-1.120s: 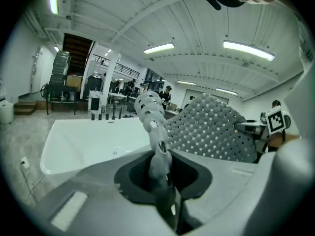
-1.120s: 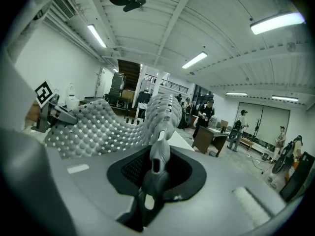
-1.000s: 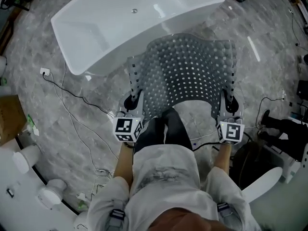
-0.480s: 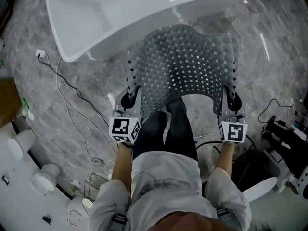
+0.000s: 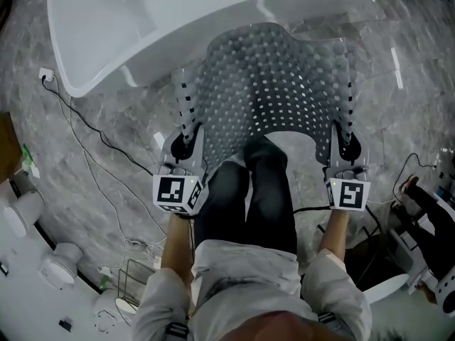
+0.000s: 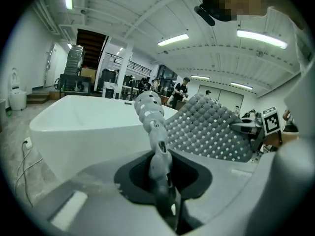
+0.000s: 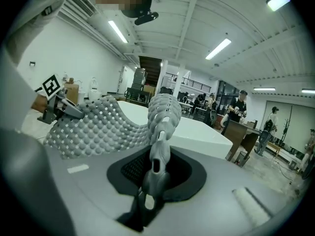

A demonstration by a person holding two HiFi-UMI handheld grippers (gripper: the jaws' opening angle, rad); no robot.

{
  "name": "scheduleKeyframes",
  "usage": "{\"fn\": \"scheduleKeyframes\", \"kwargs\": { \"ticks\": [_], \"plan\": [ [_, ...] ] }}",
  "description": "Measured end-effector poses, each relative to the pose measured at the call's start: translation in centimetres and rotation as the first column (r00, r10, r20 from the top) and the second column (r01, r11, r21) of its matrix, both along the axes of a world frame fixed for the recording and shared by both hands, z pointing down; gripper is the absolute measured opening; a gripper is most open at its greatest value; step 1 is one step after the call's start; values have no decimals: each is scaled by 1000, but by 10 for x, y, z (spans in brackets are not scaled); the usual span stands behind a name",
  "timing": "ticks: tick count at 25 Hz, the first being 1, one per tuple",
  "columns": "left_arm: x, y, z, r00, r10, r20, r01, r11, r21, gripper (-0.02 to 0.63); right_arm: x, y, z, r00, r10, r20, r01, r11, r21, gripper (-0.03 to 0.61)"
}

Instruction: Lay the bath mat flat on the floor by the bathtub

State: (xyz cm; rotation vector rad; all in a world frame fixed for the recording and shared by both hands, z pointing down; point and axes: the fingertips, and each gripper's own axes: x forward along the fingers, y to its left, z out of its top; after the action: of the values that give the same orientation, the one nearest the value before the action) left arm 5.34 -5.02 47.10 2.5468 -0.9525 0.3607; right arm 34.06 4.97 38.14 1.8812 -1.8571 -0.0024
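Note:
A grey perforated bath mat (image 5: 274,91) hangs in the air, stretched between my two grippers in front of the white bathtub (image 5: 135,27). My left gripper (image 5: 186,142) is shut on the mat's near left corner, and the mat's knobbly edge (image 6: 153,127) rises from its jaws. My right gripper (image 5: 346,148) is shut on the near right corner, whose edge (image 7: 161,119) curls up from its jaws. The mat's far end sags toward the floor beside the tub. In the left gripper view the bathtub (image 6: 83,127) fills the left side.
Grey marble floor (image 5: 106,162) lies around me, with a black cable (image 5: 85,130) and a white plug (image 5: 47,75) trailing at left. White round fixtures (image 5: 57,268) stand at lower left. Dark equipment (image 5: 426,212) sits at right. People and desks (image 7: 246,117) are far off.
I have stepped closer to the bathtub, which has slid toward the top of the head view. Both grippers keep hold of the mat, carrying it forward and slightly lower.

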Motion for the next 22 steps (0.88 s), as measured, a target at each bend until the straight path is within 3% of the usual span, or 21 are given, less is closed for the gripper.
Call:
{"fn": "scheduleKeyframes", "kwargs": {
  "ticks": [4, 6, 8, 12, 14, 22],
  "plan": [
    [1, -12, 47, 1000, -12, -2, 12, 1000, 8, 63, 7, -14, 45, 1000, -10, -9, 10, 1000, 7, 66],
    [1, -11, 25, 1000, -24, -9, 24, 1000, 19, 63, 11, -13, 22, 1000, -19, -12, 20, 1000, 23, 66],
    [-9, 0, -59, 1000, -24, 5, 24, 1000, 18, 63, 5, -1, -58, 1000, -17, 5, 17, 1000, 27, 66],
    [-51, 40, -299, 995, 26, 96, -22, 999, -42, 63, -29, 52, -279, 995, 39, 92, -36, 999, -32, 66],
    [-55, 39, -344, 994, 26, 102, -22, 999, -40, 63, -30, 53, -323, 994, 43, 98, -40, 999, -33, 66],
    [-59, 33, -266, 993, 15, 113, -10, 999, -53, 63, -22, 46, -242, 995, 34, 96, -28, 998, -61, 66]
  ]
}}
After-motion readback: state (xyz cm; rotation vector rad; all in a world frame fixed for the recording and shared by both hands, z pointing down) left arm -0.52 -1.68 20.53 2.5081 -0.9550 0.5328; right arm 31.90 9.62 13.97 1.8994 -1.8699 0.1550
